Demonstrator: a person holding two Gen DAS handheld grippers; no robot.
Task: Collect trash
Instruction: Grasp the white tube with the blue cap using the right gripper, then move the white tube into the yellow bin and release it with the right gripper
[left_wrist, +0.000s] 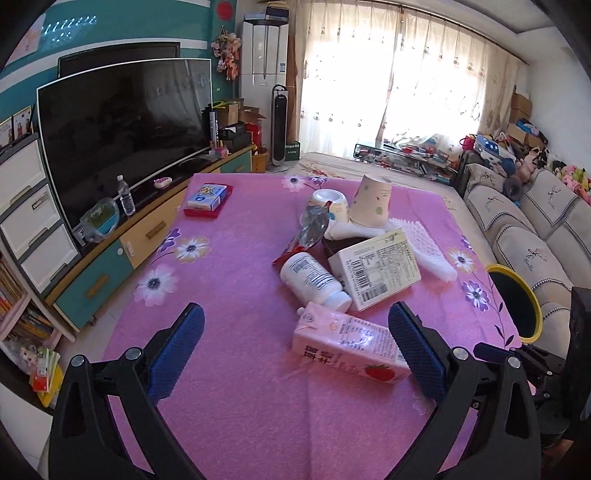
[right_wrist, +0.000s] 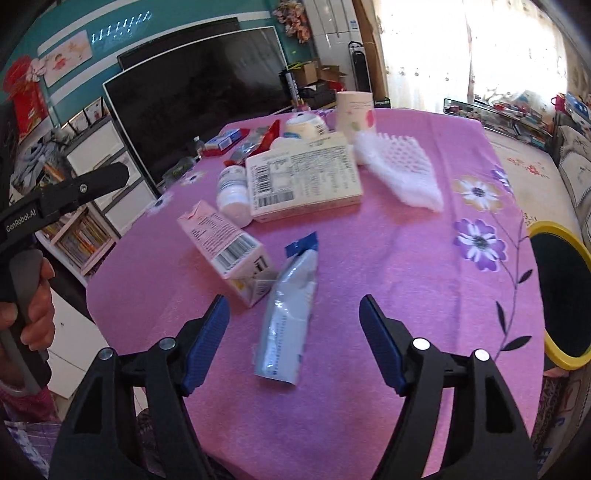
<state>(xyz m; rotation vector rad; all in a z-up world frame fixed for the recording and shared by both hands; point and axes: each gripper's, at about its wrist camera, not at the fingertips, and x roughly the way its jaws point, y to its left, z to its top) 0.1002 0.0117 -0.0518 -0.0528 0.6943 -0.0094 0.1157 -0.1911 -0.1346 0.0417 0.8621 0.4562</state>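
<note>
Trash lies on a pink flowered tablecloth (left_wrist: 229, 369). A pink strawberry milk carton (left_wrist: 347, 343) lies on its side just ahead of my open left gripper (left_wrist: 295, 325), near its right finger; it also shows in the right wrist view (right_wrist: 225, 251). A pale blue plastic wrapper (right_wrist: 288, 317) lies between the fingers of my open right gripper (right_wrist: 295, 317), not touched. Behind lie a white pill bottle (left_wrist: 314, 280), a cream box with barcodes (left_wrist: 376, 269), white foam netting (right_wrist: 399, 173), a paper cup (left_wrist: 371, 201), a yogurt tub (left_wrist: 328, 201) and a foil wrapper (left_wrist: 312, 225).
A black bin with a yellow rim (right_wrist: 561, 291) stands at the table's right edge, also in the left wrist view (left_wrist: 517, 302). A blue-and-red box (left_wrist: 207, 199) lies far left on the table. A TV (left_wrist: 122, 125) and cabinet are left, a sofa (left_wrist: 535, 221) right.
</note>
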